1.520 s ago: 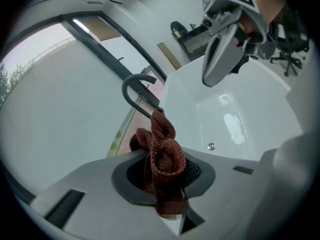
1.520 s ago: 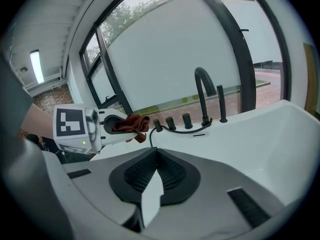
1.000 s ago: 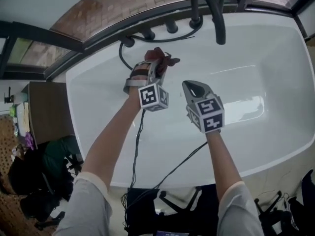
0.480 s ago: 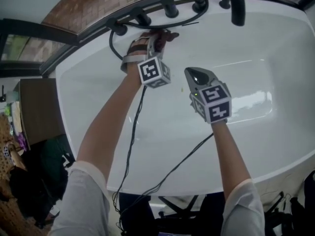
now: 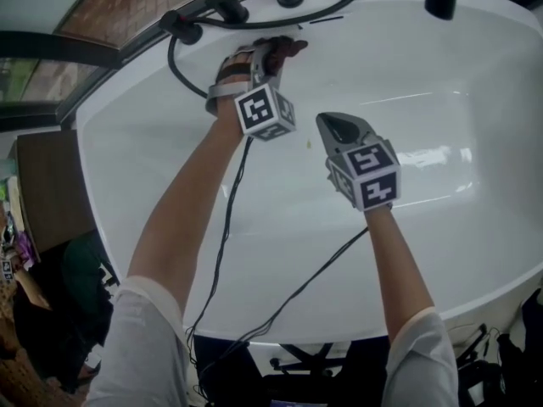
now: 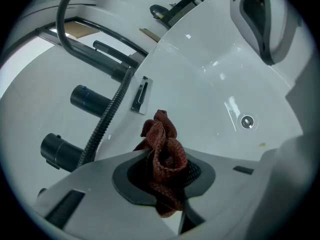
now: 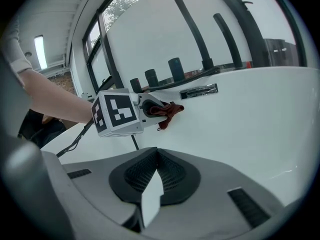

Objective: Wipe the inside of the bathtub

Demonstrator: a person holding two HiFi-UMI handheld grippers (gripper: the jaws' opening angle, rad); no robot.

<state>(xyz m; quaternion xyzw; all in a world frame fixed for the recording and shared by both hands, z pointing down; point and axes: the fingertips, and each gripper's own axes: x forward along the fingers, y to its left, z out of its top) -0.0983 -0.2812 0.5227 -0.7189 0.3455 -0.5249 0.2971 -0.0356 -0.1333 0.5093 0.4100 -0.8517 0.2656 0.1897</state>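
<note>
daylight from the windows (image 7: 150,29) beyond the bathtub (image 5: 475,253) floods everything soft and bright, leaving white glare streaks on its floor, only faint shadows, and heavy fisheye bending with black corners in both my gripper views.

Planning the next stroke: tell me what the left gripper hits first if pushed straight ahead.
Probably the white inner wall of the bathtub, with the held cloth touching first, just beside the metal slot plate. Depth is hard to judge.
</note>
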